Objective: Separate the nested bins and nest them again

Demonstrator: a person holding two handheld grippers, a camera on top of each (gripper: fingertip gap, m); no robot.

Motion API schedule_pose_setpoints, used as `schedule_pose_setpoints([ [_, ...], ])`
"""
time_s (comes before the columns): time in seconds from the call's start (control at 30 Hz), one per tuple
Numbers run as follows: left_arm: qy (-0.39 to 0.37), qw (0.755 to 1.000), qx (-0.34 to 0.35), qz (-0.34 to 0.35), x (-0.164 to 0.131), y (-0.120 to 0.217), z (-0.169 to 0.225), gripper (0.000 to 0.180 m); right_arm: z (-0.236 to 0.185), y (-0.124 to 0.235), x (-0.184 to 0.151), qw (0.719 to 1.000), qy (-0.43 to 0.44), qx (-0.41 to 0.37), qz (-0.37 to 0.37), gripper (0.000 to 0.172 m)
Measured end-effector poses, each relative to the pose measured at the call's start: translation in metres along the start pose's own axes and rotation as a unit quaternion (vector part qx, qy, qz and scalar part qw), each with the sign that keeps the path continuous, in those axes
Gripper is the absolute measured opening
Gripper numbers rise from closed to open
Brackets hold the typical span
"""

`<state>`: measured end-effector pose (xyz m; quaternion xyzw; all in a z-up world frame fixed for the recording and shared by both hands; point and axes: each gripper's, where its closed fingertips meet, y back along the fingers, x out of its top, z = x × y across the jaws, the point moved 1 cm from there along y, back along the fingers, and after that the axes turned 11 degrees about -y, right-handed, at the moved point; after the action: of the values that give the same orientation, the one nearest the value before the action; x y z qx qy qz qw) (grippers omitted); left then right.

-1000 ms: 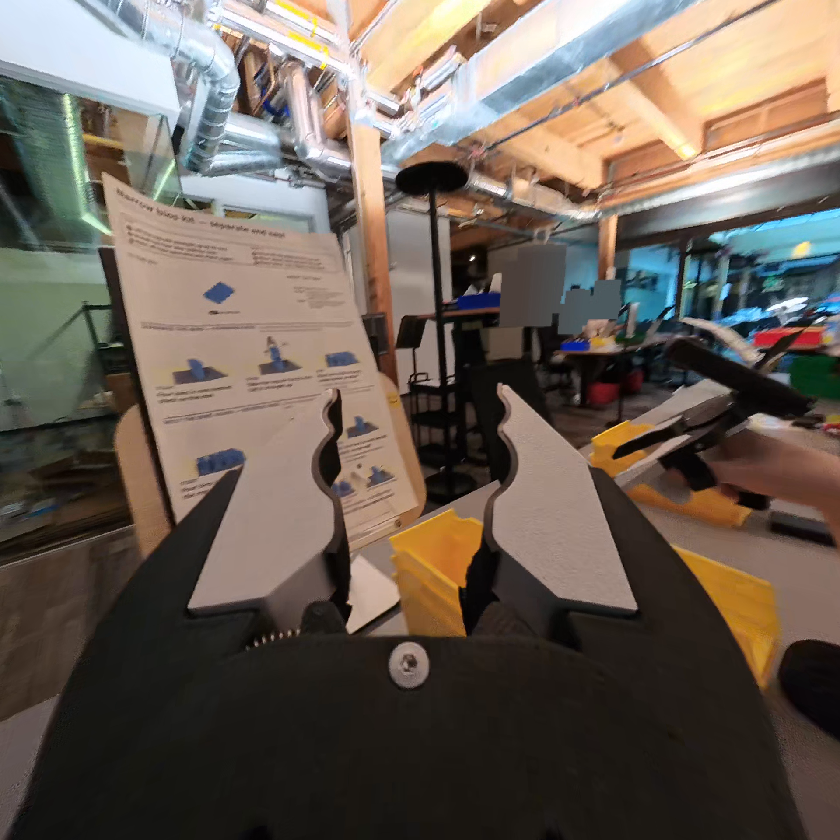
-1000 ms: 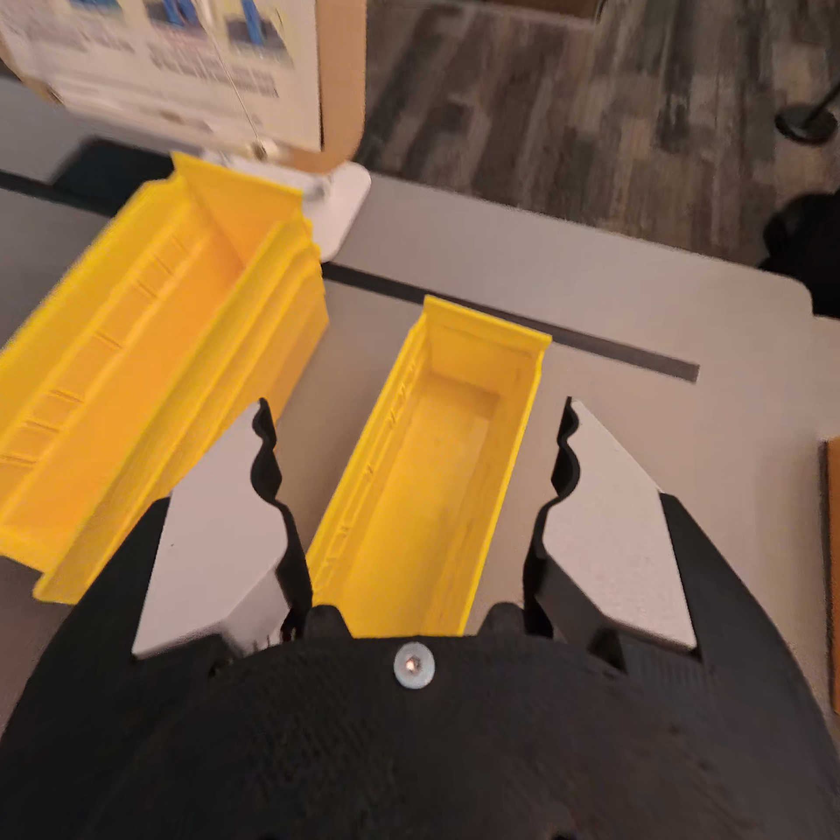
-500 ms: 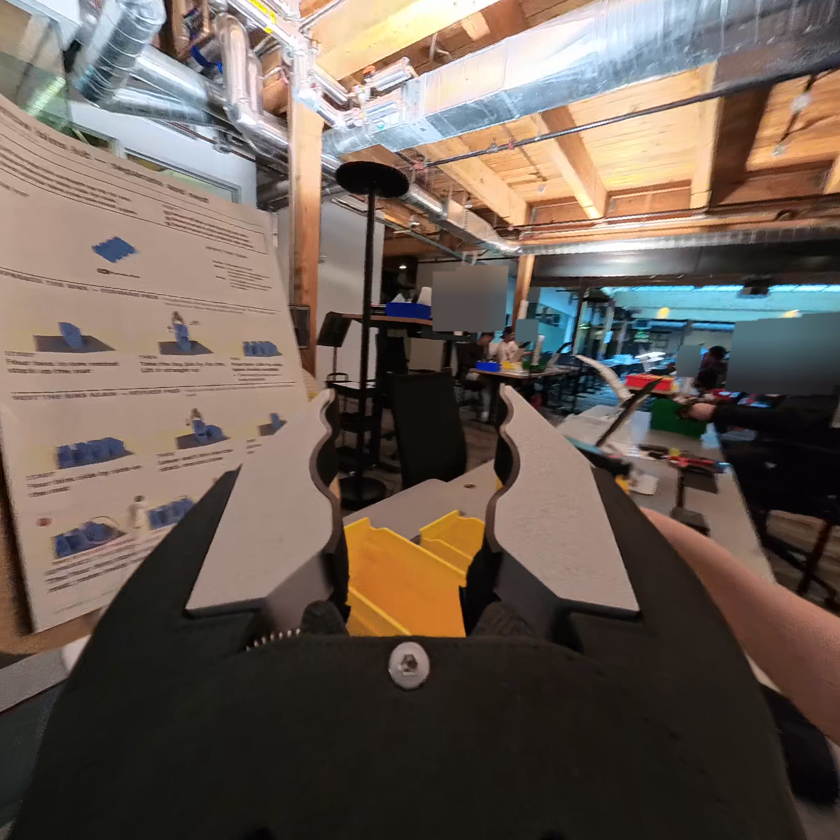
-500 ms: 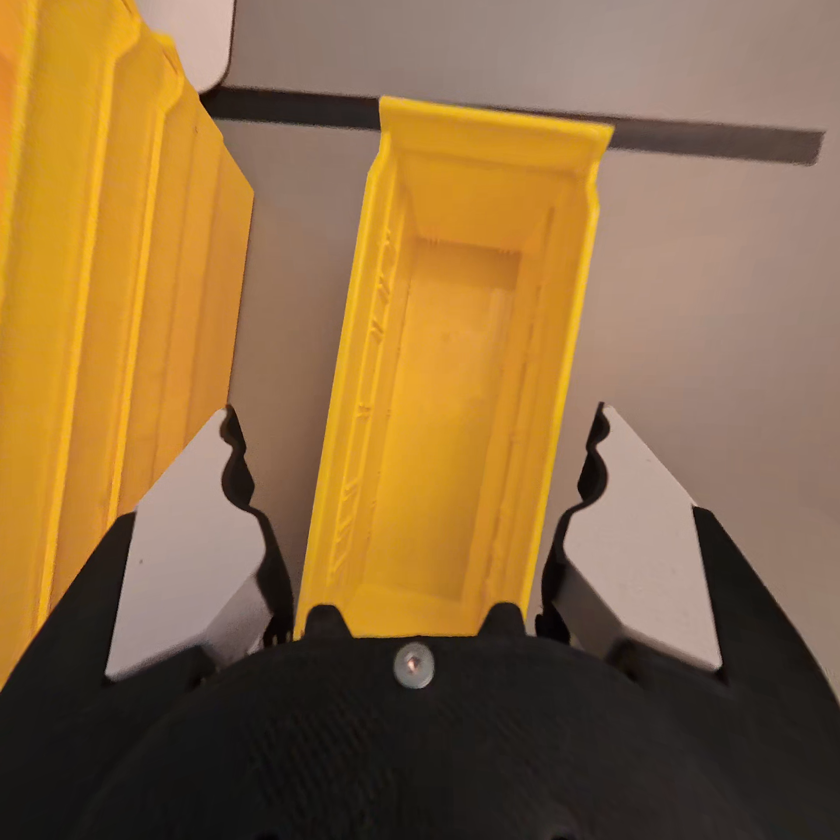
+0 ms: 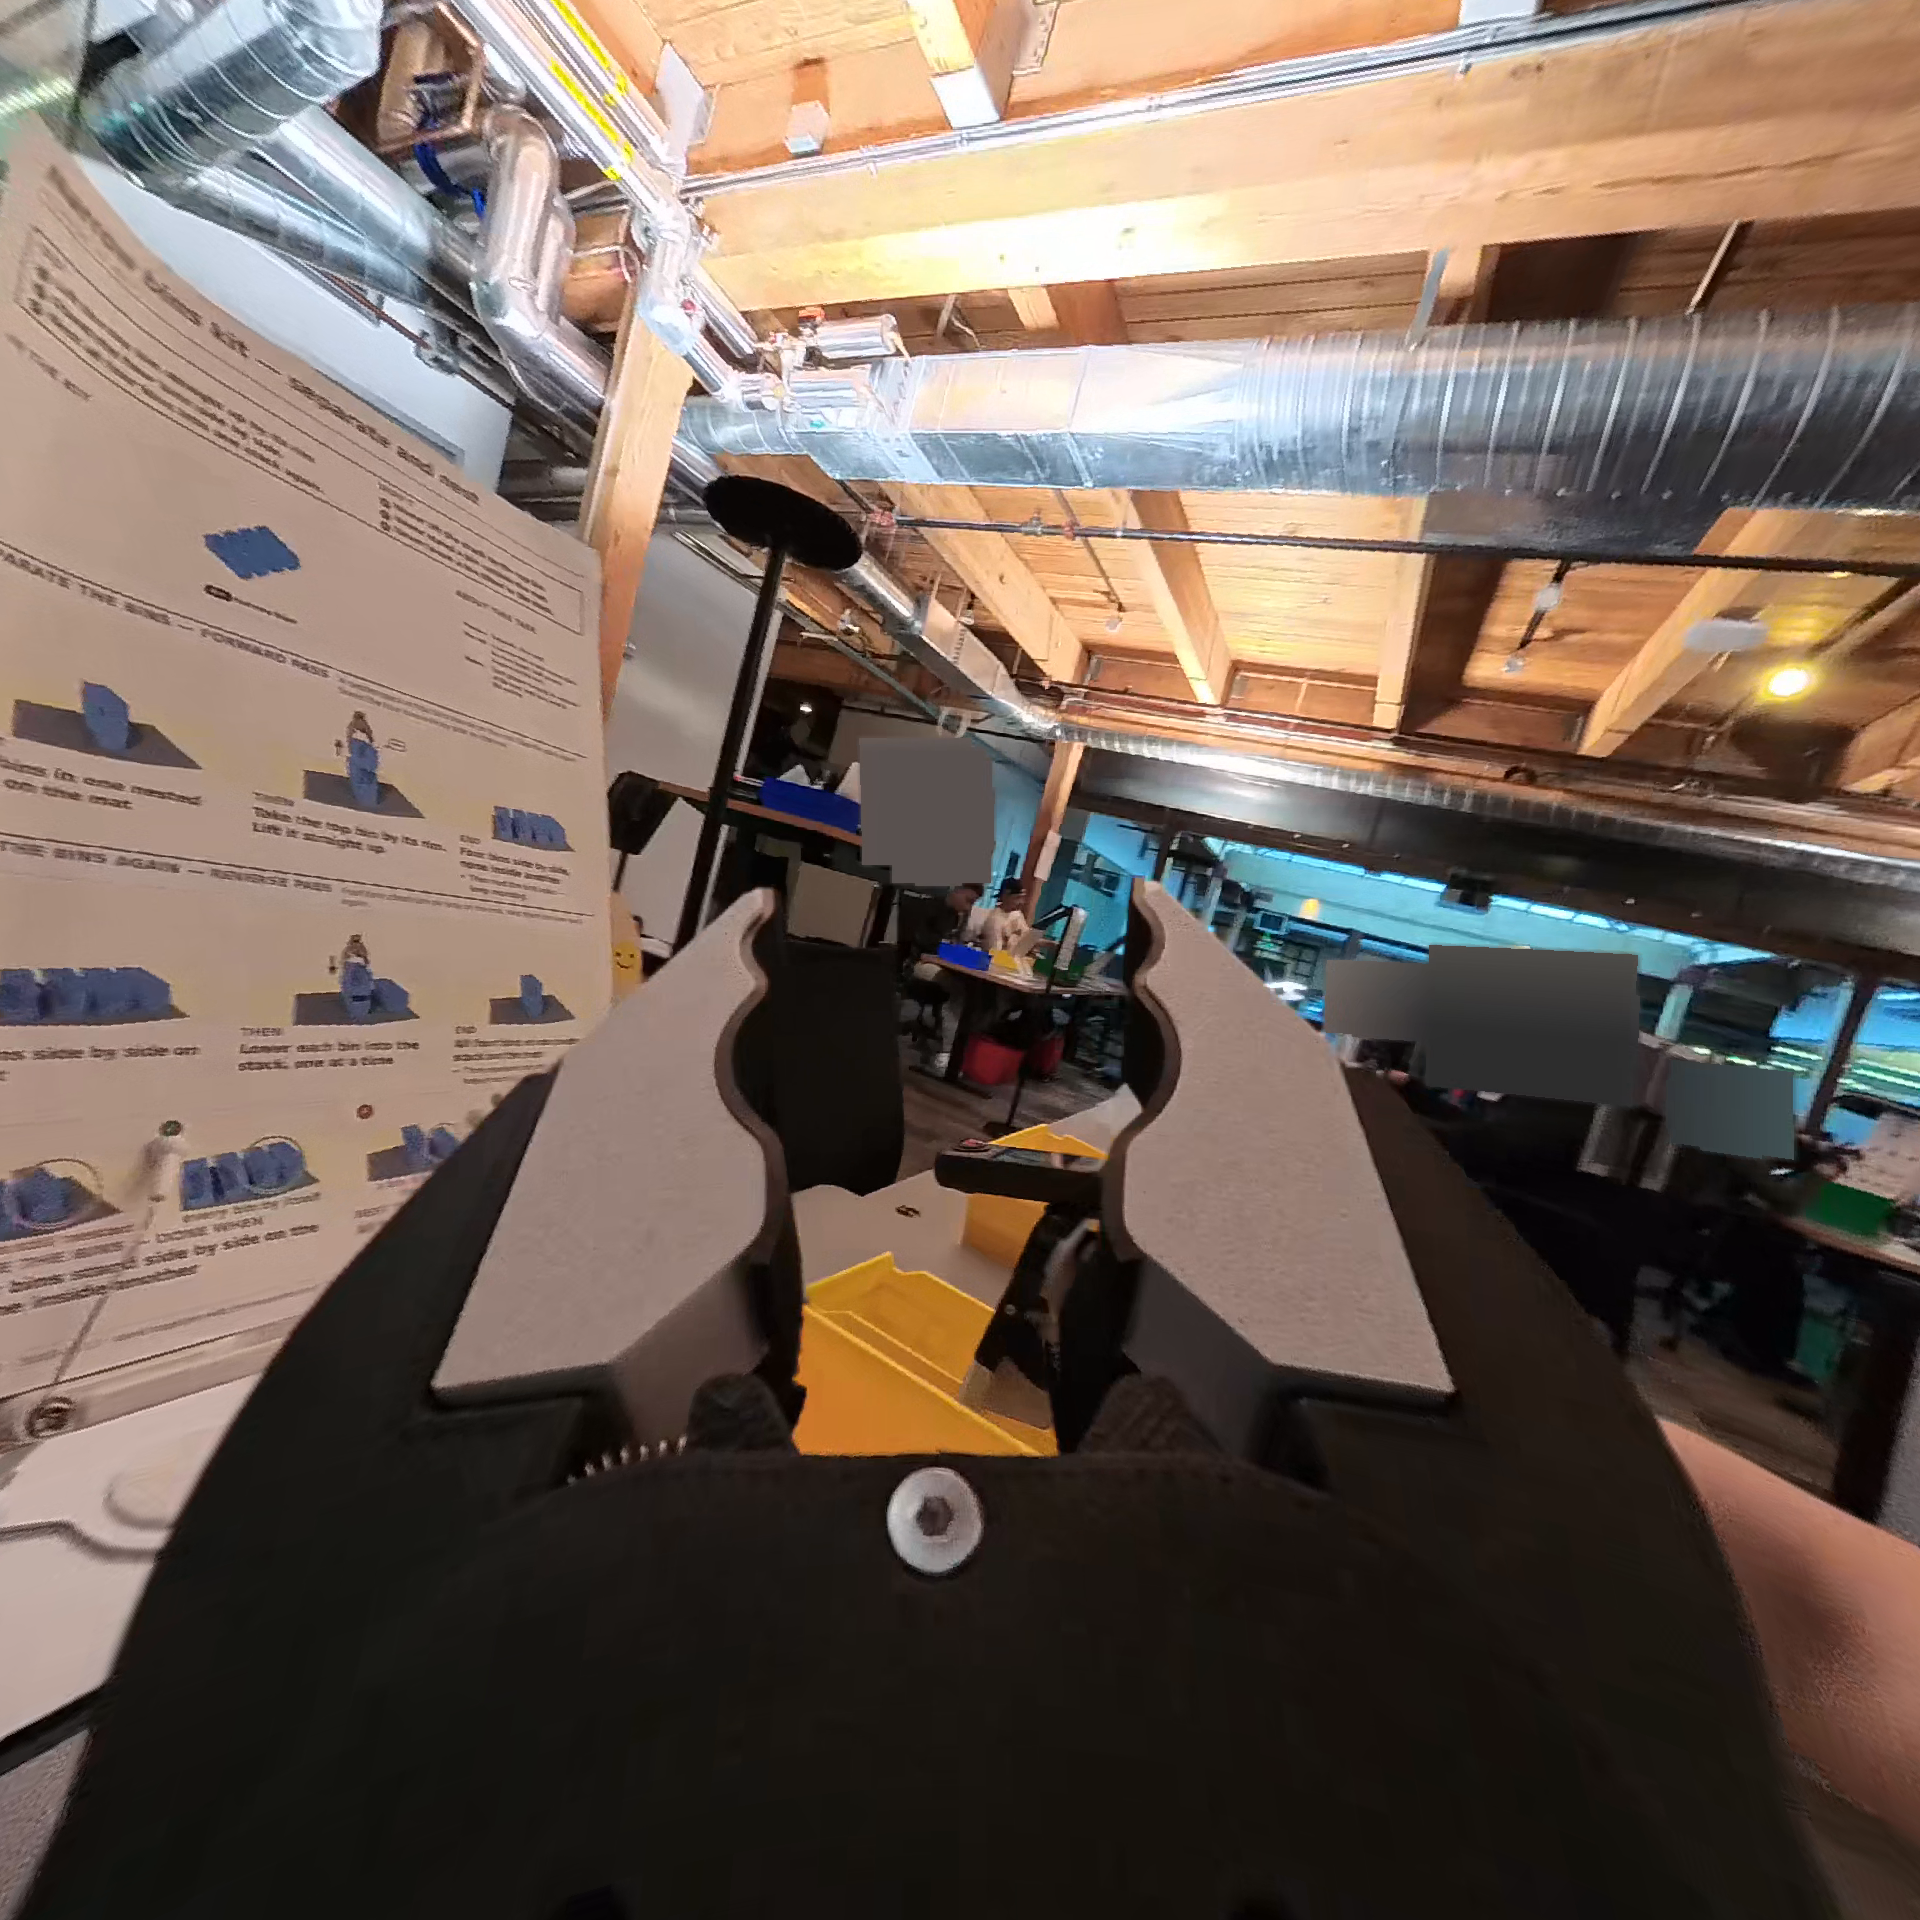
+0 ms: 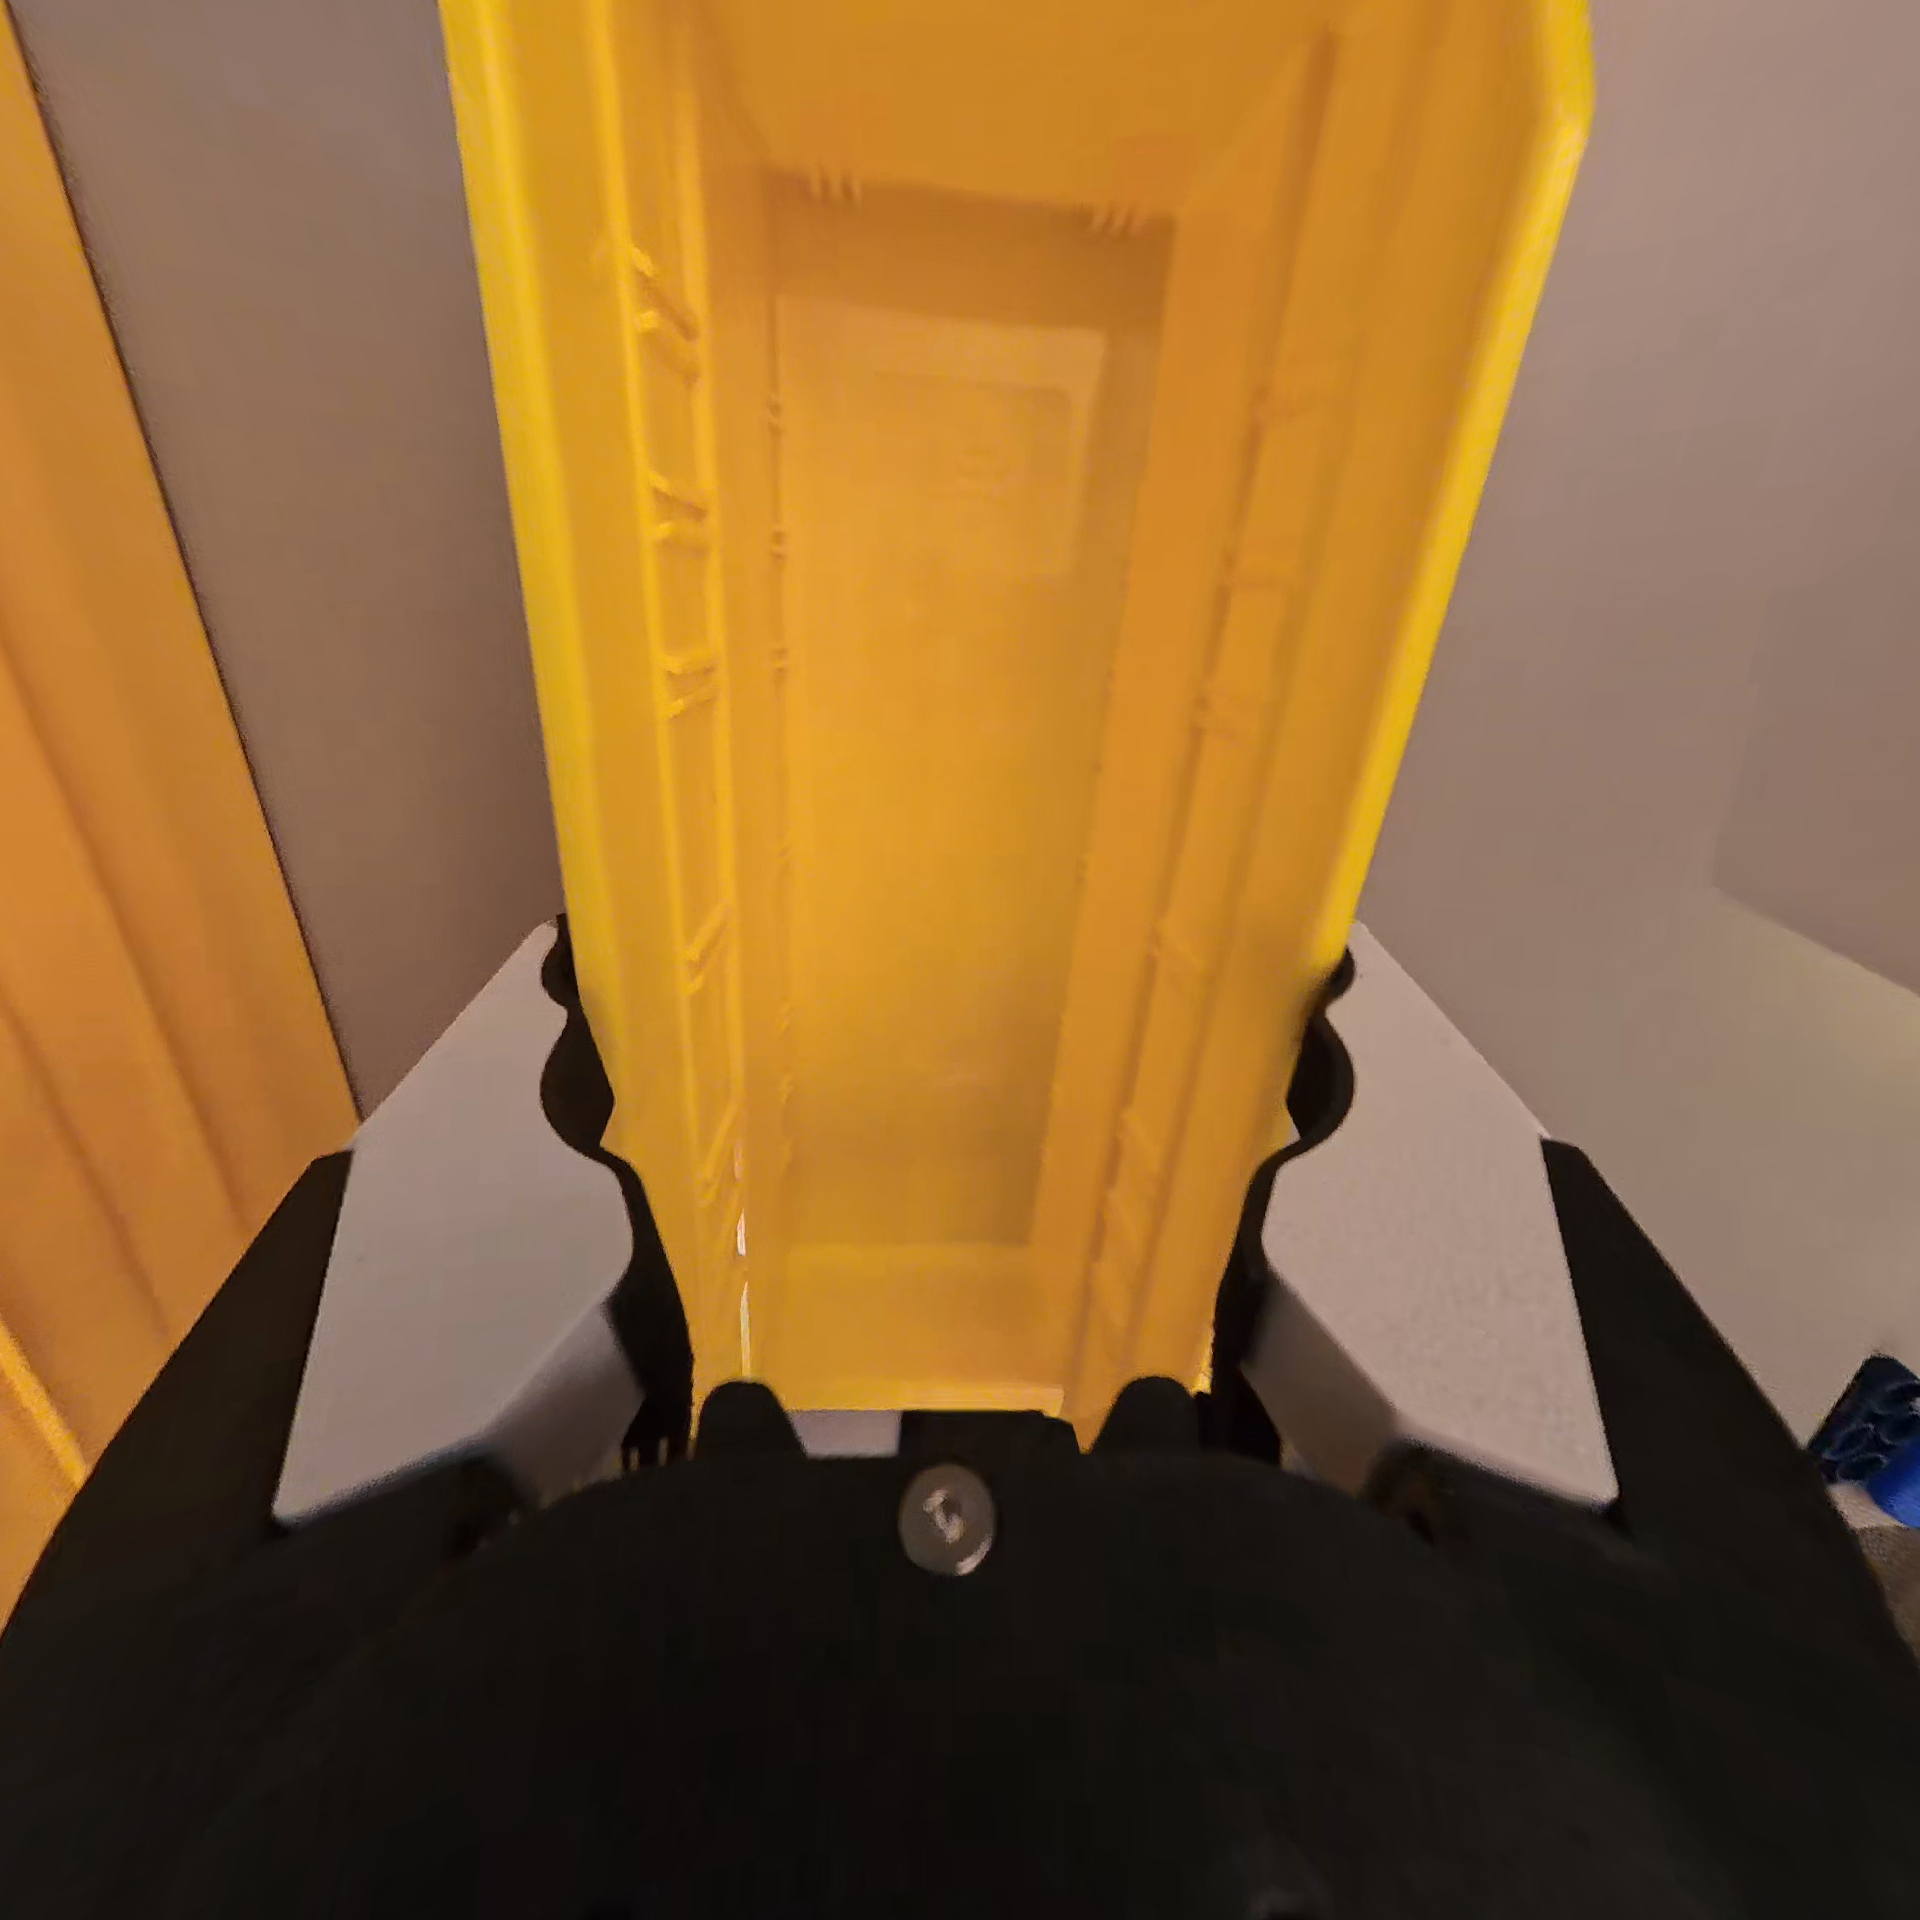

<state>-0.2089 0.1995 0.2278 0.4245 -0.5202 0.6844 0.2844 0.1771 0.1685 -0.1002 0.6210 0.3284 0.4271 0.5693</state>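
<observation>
left wrist view: your left gripper [image 5: 945,997] is pointing up and out over the room, tongs standing moderately apart with only air between them. low between the fingers, yellow bins [image 5: 894,1351] are lying on the grey table [image 5: 862,1210], the instruction sheet [image 5: 270,831] standing at left.

right wrist view: your right gripper [image 6: 951,997] is straddling the near end of a single yellow bin [image 6: 935,675], tongs wide, both fingertips [image 6: 488,1049] meeting its long outer walls, likely a hold for lifting. the other bins [image 6: 94,831] are sitting just left.
</observation>
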Motion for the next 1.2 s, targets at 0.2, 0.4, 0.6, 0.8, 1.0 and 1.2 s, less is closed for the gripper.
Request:
schedule_pose_setpoints([
  [0.2,-0.012,0.999,-0.036,-0.007,0.003,0.003,0.013,0.062,0.010,0.005,-0.007,0.999,0.019,-0.020,-0.046,0.111],
  [0.4,-0.005,0.999,-0.040,0.002,0.008,0.006,0.014,0.059,0.021,0.034,-0.008,0.999,0.007,-0.019,-0.034,0.107],
  [0.6,0.009,0.999,-0.043,0.016,0.014,0.011,0.011,0.056,0.003,0.125,-0.007,1.000,-0.001,0.009,-0.014,0.109],
  [0.8,-0.016,0.999,-0.046,-0.010,0.009,0.007,0.020,0.057,-0.067,0.207,0.000,0.998,0.001,0.067,-0.007,0.110],
  [1.0,-0.012,0.999,-0.039,-0.014,0.009,0.009,0.019,0.056,-0.150,0.207,-0.007,0.991,0.044,0.113,-0.048,0.107],
  [1.2,0.000,0.999,-0.042,-0.002,0.016,0.015,0.015,0.054,-0.185,0.167,-0.018,0.988,0.041,0.098,-0.110,0.108],
])
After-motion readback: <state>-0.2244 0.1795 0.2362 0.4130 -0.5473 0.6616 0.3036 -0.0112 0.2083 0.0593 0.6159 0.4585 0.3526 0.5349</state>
